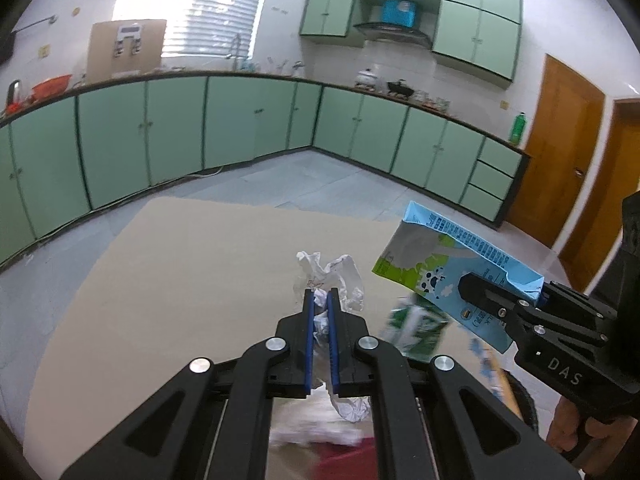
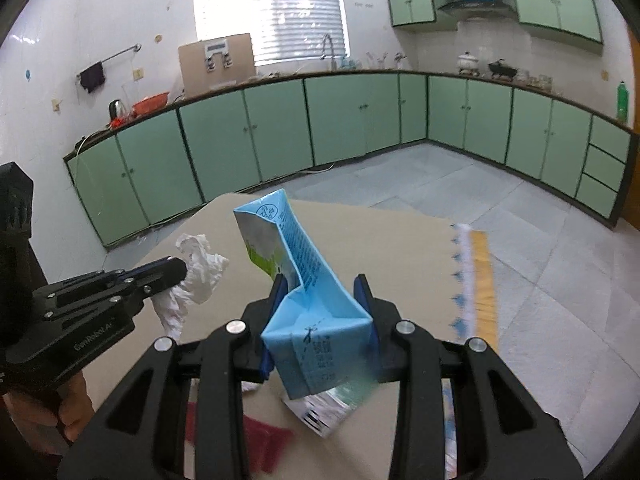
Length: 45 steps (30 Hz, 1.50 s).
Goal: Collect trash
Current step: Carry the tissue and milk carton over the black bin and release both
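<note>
My left gripper (image 1: 320, 296) is shut on a crumpled white paper (image 1: 340, 276) and holds it above a beige cardboard-covered table (image 1: 160, 280). It shows in the right wrist view (image 2: 178, 270) with the paper (image 2: 196, 268) hanging from it. My right gripper (image 2: 322, 284) is shut on a blue milk carton (image 2: 312, 312), also lifted. In the left wrist view the right gripper (image 1: 500, 300) and the carton (image 1: 448, 268) are at the right. A green and white carton (image 1: 416, 328) lies blurred below it.
A red item (image 2: 260, 432) and white paper scraps (image 1: 316, 432) lie on the table near me. A printed wrapper (image 2: 324, 412) lies under the blue carton. Green cabinets (image 1: 240, 120) line the walls beyond the grey tiled floor (image 2: 540, 280). Wooden doors (image 1: 560, 152) stand at right.
</note>
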Tool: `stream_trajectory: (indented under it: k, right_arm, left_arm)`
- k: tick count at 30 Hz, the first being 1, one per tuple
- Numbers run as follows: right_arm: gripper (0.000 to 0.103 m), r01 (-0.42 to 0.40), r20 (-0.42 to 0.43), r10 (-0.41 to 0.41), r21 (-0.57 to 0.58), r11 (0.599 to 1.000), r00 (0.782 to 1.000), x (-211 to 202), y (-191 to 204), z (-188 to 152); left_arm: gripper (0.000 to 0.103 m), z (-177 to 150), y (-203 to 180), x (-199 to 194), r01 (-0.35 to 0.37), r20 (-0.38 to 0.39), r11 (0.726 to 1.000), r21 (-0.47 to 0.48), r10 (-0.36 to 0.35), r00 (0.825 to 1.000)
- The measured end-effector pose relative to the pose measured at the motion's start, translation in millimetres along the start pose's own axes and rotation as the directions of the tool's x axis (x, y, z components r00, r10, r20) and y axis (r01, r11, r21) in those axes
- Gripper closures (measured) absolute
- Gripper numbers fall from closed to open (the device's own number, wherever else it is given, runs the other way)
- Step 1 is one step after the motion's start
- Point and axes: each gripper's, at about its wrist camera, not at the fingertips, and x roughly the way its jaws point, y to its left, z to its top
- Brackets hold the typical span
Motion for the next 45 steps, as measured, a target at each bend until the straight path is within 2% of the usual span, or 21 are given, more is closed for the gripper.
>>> stream_trajectory:
  k: [10,19,24,32,38,45]
  right_arm:
    - [0.070,0.145,0.037,-0.148,0.084,0.986,0.988,-78.5,-70.5,-26.9]
    - [0.070,0.296,0.026,-0.303,0.159,0.942,0.952,-143.1,-138.5,-75.8]
    - [0.070,0.377,0.003,-0.385,0.199,0.905,0.923,-170.8,-171.4,-107.7]
    - [0.070,0.456,-0.055,-0.459,0.261,0.851,0.887,-186.8,-213.8,-156.8]
    - [0.070,0.486,-0.104,-0.478,0.302,0.820,0.872,-181.8,-241.1,-183.0]
    - [0.070,0.496,-0.172,-0.466,0.336,0.801,0.868,-164.2,-266.2,-206.3]
  left_arm:
    - [0.097,-2.5,-87.5,-6.2,0.153,-0.007,0.985,0.079,-0.153,0.988]
    - [0.097,-23.7,-173.7,-4.3,0.286,-0.047,0.949,0.131,-0.282,0.958]
    - [0.097,-39.5,-218.4,-0.2,0.334,-0.075,0.928,0.163,-0.326,0.942]
    - [0.097,-63.5,-272.4,17.4,0.379,-0.132,0.901,0.210,-0.358,0.924]
    - [0.097,-89.2,-303.2,37.7,0.402,-0.186,0.884,0.238,-0.364,0.912]
    - [0.096,-106.5,-322.8,66.8,0.411,-0.251,0.880,0.238,-0.353,0.901]
